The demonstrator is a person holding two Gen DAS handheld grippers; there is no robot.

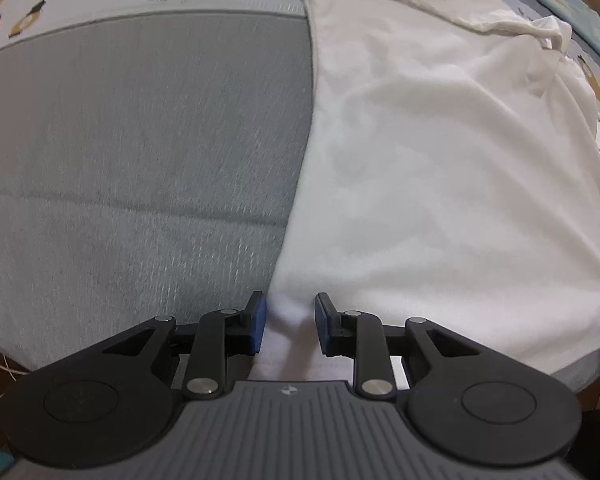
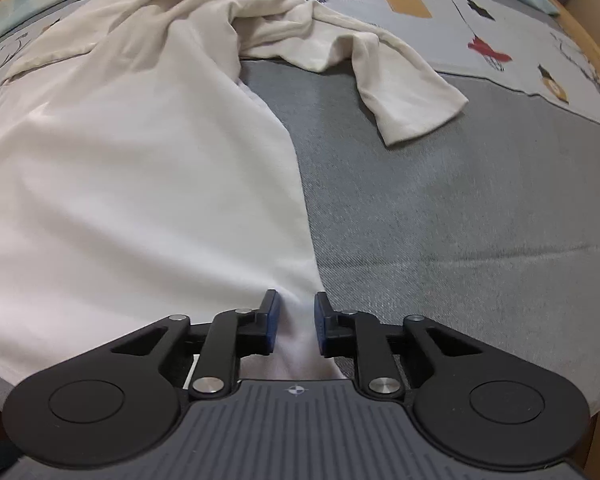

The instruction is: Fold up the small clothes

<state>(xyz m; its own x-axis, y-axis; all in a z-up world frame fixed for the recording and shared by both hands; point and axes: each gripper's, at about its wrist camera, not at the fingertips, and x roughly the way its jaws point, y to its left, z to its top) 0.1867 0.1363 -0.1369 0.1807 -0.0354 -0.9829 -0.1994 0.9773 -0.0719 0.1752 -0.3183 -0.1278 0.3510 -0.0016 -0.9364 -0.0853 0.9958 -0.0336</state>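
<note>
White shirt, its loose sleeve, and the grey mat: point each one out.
white shirt (image 2: 140, 184), right wrist view, on its flat body
loose sleeve (image 2: 412, 100), right wrist view, near the cuff
grey mat (image 1: 140, 160), left wrist view, bare surface

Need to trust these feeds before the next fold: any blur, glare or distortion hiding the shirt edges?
Left wrist view: the white shirt is overexposed and slightly soft near the left gripper, washing out its hem; fisheye bends the grey mat. Right wrist view: sharper, creases and the sleeve read clearly by the right gripper; same curved edges, no glare.
</note>
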